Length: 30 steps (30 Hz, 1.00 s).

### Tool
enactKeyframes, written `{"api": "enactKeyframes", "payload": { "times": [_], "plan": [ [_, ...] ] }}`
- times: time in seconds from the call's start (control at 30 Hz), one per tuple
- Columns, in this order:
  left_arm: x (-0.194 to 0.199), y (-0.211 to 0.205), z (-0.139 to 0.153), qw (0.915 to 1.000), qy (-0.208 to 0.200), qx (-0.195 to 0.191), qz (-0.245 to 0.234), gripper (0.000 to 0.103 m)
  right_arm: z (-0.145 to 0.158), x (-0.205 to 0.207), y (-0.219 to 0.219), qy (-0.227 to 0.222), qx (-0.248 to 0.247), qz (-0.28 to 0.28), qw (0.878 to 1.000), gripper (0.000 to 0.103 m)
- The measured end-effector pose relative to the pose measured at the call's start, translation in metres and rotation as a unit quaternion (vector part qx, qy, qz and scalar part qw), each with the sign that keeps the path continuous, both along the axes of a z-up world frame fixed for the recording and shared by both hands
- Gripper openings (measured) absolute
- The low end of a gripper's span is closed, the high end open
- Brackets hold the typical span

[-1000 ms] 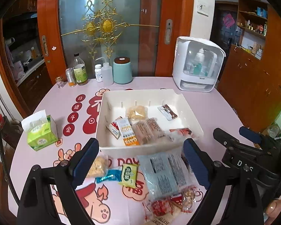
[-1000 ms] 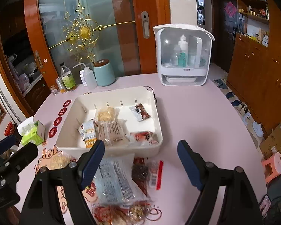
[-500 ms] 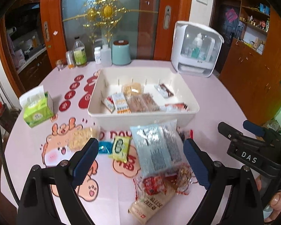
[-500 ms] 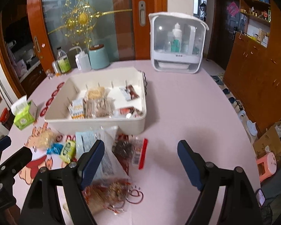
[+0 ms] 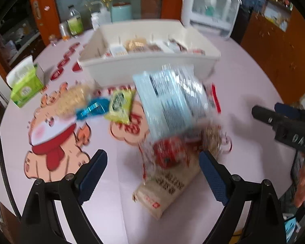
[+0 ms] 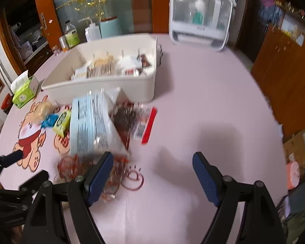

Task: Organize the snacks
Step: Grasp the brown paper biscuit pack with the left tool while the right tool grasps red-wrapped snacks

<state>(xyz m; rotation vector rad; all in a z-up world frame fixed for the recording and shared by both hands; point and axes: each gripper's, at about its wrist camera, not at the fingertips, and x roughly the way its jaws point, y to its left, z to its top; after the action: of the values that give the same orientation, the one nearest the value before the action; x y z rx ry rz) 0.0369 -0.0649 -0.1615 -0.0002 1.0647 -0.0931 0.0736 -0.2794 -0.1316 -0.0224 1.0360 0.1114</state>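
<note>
Left hand-held gripper [image 5: 153,171]: jaws wide, empty, over the red packet [image 5: 168,152].
Right hand-held gripper [image 6: 152,174]: spread wide, nothing in it.
Loose snacks: a pile on the counter [image 6: 203,105], just in front of the white bin [image 6: 132,85].
Big pale-blue bag [image 5: 168,103]: one; light, crinkly, slippery. Pinch an edge seam.
Beige packet [image 5: 166,189]: one, soft.
Small packets: one yellow-green [image 5: 120,105], one blue [image 5: 92,107].

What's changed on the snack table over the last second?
Both grippers have come down toward the loose snack packets in front of the white bin. The left gripper now frames the tan packet. The right gripper hangs over bare tablecloth. Both remain open and empty; no snack has moved.
</note>
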Motion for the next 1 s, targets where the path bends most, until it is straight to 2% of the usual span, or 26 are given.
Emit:
{"api": "enactKeyframes", "payload": {
  "times": [0.2,0.37,0.63,0.8,0.87,0.93,1.0],
  "plan": [
    [-0.006,-0.006,-0.042,0.9984,0.049,0.008,-0.027,0.091,-0.03,-0.005,-0.002,0.058,0.057,0.007,0.997,0.081],
    [-0.004,-0.01,-0.064,0.9961,0.075,-0.001,-0.046,0.091,-0.048,-0.001,0.007,0.088,0.105,0.01,0.991,0.081],
    [0.002,-0.016,-0.085,0.9943,0.083,0.005,-0.067,0.091,-0.071,0.018,0.037,0.097,0.083,0.023,0.992,0.08],
    [0.003,-0.024,-0.088,0.9932,0.075,0.025,-0.086,0.091,-0.085,0.025,0.049,0.107,0.077,0.033,0.991,0.068],
    [0.004,-0.026,-0.088,0.9929,0.074,0.028,-0.088,0.091,-0.085,0.024,0.055,0.099,0.072,0.045,0.991,0.06],
    [0.004,-0.032,-0.088,0.9929,0.074,0.029,-0.089,0.091,-0.084,0.024,0.058,0.098,0.076,0.059,0.991,0.044],
    [0.006,-0.036,-0.087,0.9929,0.075,0.028,-0.088,0.091,-0.084,0.024,0.058,0.101,0.076,0.062,0.99,0.044]
  ]
}}
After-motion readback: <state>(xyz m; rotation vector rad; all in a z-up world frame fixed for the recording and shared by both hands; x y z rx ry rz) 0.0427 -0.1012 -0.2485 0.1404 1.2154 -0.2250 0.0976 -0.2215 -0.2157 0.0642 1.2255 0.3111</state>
